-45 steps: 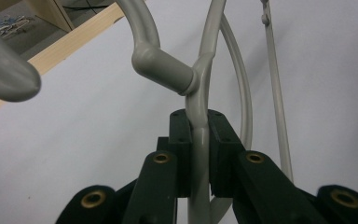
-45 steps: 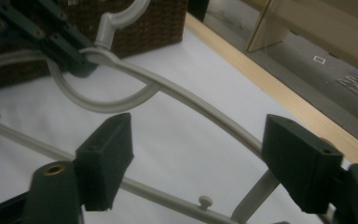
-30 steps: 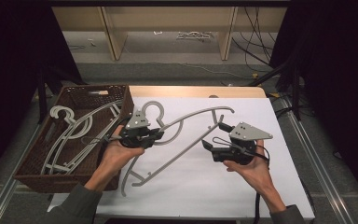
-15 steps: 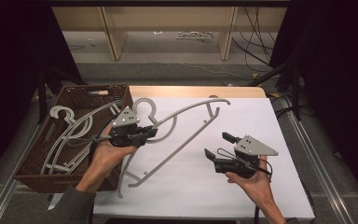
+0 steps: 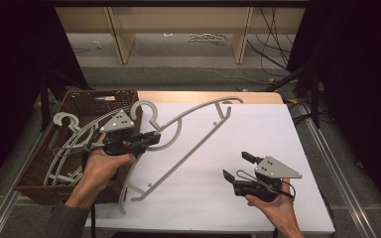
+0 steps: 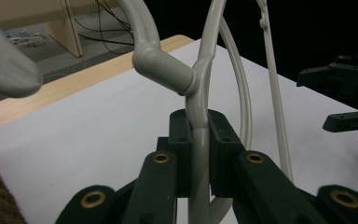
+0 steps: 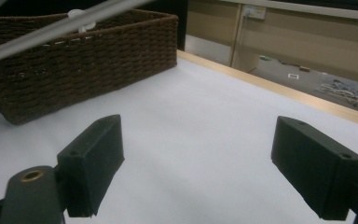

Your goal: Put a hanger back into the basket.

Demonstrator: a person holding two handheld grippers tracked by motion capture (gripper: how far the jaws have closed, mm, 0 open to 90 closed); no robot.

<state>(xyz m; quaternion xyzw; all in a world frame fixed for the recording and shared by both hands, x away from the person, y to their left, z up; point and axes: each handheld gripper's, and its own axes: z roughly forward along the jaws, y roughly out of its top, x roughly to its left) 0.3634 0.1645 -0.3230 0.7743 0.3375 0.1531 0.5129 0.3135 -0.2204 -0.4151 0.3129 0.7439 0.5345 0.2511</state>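
Note:
A large grey plastic hanger (image 5: 194, 133) lies slanted across the white sheet, its hook (image 5: 148, 110) beside the basket. My left gripper (image 5: 154, 138) is shut on the hanger just below the hook, and the left gripper view shows the pads (image 6: 182, 140) pressed on the grey stem (image 6: 199, 100). My right gripper (image 5: 237, 165) hovers open over the front right of the sheet, apart from the hanger. Nothing but white sheet lies between the right gripper (image 7: 198, 161) jaws.
A brown woven basket (image 5: 99, 94) at the left holds several more grey hangers (image 5: 65, 144); it also appears as the basket (image 7: 88, 60) ahead of the right gripper. The white sheet (image 5: 263, 129) covers a wooden table. Metal rails run along both sides.
My left gripper has lifted the hanger's hook end and carried it left toward the basket. My right gripper has drawn back from the hanger, toward the front right and lower.

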